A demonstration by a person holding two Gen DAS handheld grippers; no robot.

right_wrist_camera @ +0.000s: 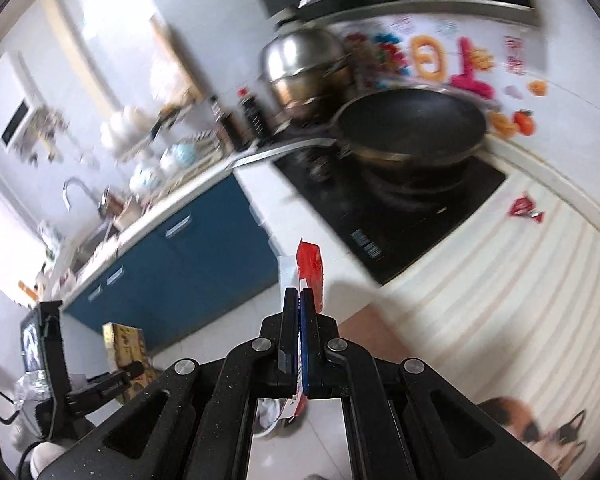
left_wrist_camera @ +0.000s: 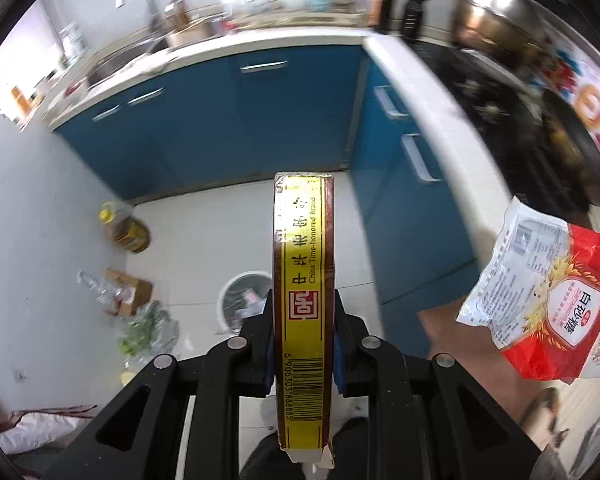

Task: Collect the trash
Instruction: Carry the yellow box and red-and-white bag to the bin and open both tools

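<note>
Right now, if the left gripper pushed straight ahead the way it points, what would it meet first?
Most likely the floor in front of the blue cabinets. The left gripper is clamped on a flat yellow box that leads the way. The trash bin sits lower, just left. Depth is unclear.

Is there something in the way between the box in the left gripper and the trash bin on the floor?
Nothing visible: the box is held above the open bin, with only bare floor tiles around it.
</note>
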